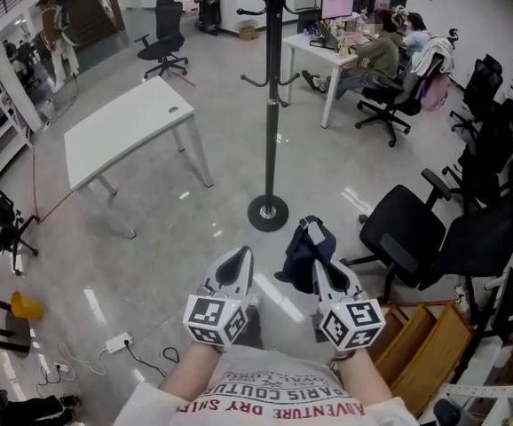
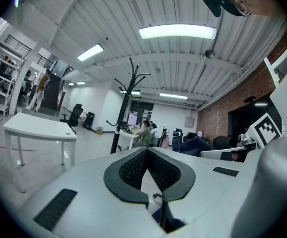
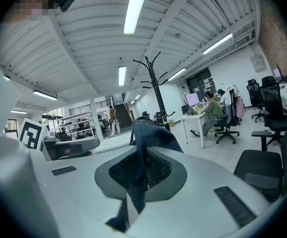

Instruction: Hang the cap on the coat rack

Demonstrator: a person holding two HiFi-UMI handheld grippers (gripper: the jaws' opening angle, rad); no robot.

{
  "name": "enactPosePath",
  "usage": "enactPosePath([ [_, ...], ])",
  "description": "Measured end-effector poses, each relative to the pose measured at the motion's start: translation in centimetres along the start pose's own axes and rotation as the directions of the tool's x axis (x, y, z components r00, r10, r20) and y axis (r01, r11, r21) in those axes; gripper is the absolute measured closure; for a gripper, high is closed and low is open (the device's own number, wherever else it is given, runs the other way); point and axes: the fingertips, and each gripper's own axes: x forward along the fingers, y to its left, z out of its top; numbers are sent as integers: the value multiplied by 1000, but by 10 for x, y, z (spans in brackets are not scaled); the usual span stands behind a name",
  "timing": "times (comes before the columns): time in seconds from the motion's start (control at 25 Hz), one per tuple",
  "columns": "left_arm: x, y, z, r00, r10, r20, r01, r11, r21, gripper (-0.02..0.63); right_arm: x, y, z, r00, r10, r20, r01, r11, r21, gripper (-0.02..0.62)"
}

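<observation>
The black coat rack (image 1: 274, 105) stands on the floor ahead of me, its round base (image 1: 267, 212) just beyond my grippers; it also shows as a black coat rack (image 2: 125, 103) and a black coat rack (image 3: 158, 86) in the two gripper views. My right gripper (image 1: 320, 264) is shut on the dark blue cap (image 1: 303, 248), which droops over the jaws to the left. In the right gripper view the cap's fabric (image 3: 151, 133) is pinched between the pads of that gripper (image 3: 144, 155). My left gripper (image 1: 237, 264) is level beside it, shut and empty, as the left gripper (image 2: 147, 151) shows.
A white table (image 1: 128, 127) stands at the left. Black office chairs (image 1: 416, 233) crowd the right side, with wooden boxes (image 1: 425, 340) below them. People sit at a far desk (image 1: 327, 51). A power strip and cables (image 1: 119, 343) lie on the floor at the lower left.
</observation>
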Motion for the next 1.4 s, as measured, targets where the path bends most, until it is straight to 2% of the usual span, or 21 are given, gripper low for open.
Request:
enactPosePath([
  [0.52, 171, 125, 76, 993, -106, 46, 104, 994, 25, 600, 183, -44, 77, 995, -91, 50, 92, 996, -20, 575],
  [0.76, 226, 164, 80, 990, -139, 14, 139, 990, 24, 600, 241, -70, 99, 989, -135, 66, 136, 991, -15, 575],
  [1.0, 270, 178, 77, 989, -145, -12, 146, 989, 18, 600, 279, -102, 113, 986, -149, 72, 150, 989, -8, 575],
  [1.2, 315, 173, 91, 990, -142, 15, 141, 989, 34, 600, 304, -136, 139, 988, -124, 94, 128, 991, -38, 575],
  [1.4, 364, 166, 105, 994, -101, 32, 100, 994, 44, 600, 329, -178, 170, 992, -75, 105, 82, 995, -62, 575],
])
